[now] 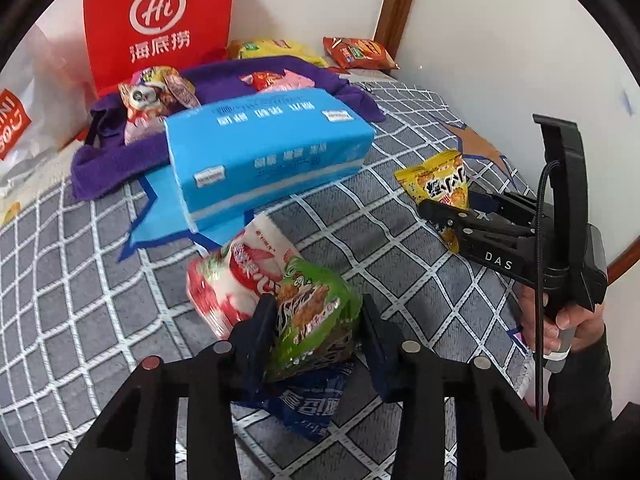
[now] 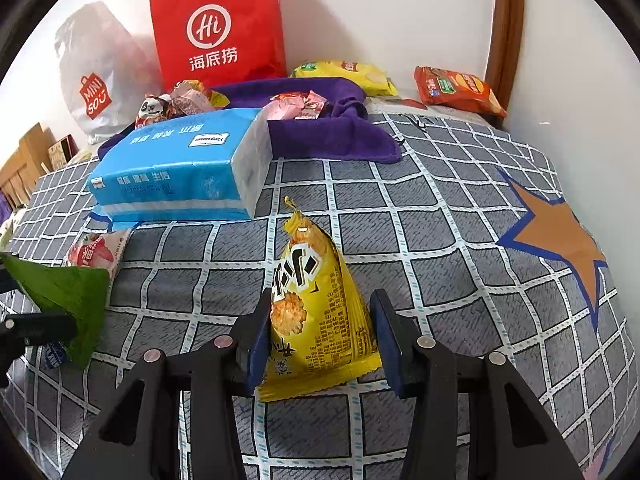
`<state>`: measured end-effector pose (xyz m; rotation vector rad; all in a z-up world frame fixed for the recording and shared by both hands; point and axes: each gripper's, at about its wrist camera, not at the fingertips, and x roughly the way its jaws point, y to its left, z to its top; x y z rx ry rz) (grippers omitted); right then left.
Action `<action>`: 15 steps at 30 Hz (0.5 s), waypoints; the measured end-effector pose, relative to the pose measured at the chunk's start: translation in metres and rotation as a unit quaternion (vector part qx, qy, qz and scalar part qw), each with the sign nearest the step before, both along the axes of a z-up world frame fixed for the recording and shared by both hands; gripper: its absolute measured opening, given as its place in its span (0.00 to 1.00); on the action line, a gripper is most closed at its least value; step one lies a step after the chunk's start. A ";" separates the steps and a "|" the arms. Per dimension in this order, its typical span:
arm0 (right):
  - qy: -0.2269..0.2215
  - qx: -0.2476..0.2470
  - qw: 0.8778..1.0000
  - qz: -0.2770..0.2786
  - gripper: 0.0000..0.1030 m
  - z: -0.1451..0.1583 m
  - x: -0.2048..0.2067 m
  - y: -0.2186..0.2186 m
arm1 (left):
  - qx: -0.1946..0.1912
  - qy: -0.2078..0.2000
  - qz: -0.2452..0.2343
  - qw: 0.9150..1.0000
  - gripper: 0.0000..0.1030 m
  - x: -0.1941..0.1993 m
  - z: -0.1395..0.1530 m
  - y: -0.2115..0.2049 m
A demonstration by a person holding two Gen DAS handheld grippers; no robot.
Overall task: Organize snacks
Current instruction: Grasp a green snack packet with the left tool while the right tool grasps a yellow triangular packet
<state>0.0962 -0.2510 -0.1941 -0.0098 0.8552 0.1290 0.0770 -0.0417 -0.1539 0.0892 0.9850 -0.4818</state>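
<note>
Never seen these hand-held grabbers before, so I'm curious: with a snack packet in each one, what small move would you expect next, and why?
Probably lift both and carry them toward the purple cloth, where other snacks already lie. The left gripper is shut on the green packet, and the yellow packet sits between the right gripper fingers.

Showing two grippers: left gripper (image 1: 316,332), right gripper (image 2: 320,340). Counting one blue tissue pack (image 1: 264,152), one purple towel (image 2: 332,136), two bags: red paper bag (image 2: 218,24), white plastic bag (image 2: 96,76). Lying loose on the bedspread, one yellow snack packet (image 2: 320,304), one green snack packet (image 1: 312,312), one red-and-white snack packet (image 1: 240,276), one dark blue packet (image 1: 308,404). Sitting by the wall, one yellow chip bag (image 2: 352,74), one orange chip bag (image 2: 456,88).
</note>
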 end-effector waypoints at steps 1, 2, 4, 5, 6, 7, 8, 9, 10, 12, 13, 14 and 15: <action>0.001 0.005 1.000 0.000 0.46 0.000 0.001 -0.001 | -0.003 -0.002 0.004 1.000 0.38 0.001 0.003 0.003; 0.003 0.009 1.000 0.000 0.46 -0.001 0.002 -0.002 | -0.007 -0.003 0.006 1.000 0.38 0.002 0.004 0.004; 0.006 0.015 1.000 0.000 0.47 -0.002 0.003 -0.003 | -0.009 -0.003 0.009 1.000 0.38 0.004 0.007 0.007; 0.008 0.017 1.000 0.001 0.48 -0.003 0.004 -0.004 | -0.009 -0.003 0.014 1.000 0.38 0.004 0.007 0.009; 0.011 0.017 1.000 0.000 0.49 -0.003 0.005 -0.004 | -0.011 -0.002 0.018 1.000 0.38 0.004 0.007 0.011; 0.017 0.016 1.000 0.000 0.49 -0.005 0.006 -0.003 | -0.013 -0.001 0.022 1.000 0.38 0.005 0.008 0.014; 0.017 0.013 1.000 0.000 0.50 -0.005 0.006 -0.002 | -0.017 0.000 0.027 0.999 0.38 0.006 0.009 0.017; 0.017 0.011 1.000 0.002 0.51 -0.005 0.006 0.000 | -0.019 0.000 0.032 0.999 0.38 0.007 0.009 0.020; 0.018 0.009 1.000 0.004 0.51 -0.005 0.007 0.001 | -0.020 0.001 0.039 0.999 0.38 0.008 0.010 0.023; 0.019 0.009 1.000 0.006 0.51 -0.005 0.006 0.000 | -0.018 0.004 0.049 0.999 0.38 0.011 0.012 0.029; 0.021 0.011 1.000 0.009 0.51 -0.004 0.005 0.000 | -0.018 0.005 0.053 0.998 0.38 0.012 0.013 0.032; 0.022 0.015 1.000 0.010 0.51 -0.004 0.005 -0.001 | -0.017 0.005 0.057 0.998 0.38 0.014 0.014 0.033; 0.023 0.020 1.000 0.009 0.51 -0.003 0.004 -0.003 | -0.015 0.004 0.060 0.998 0.38 0.015 0.015 0.035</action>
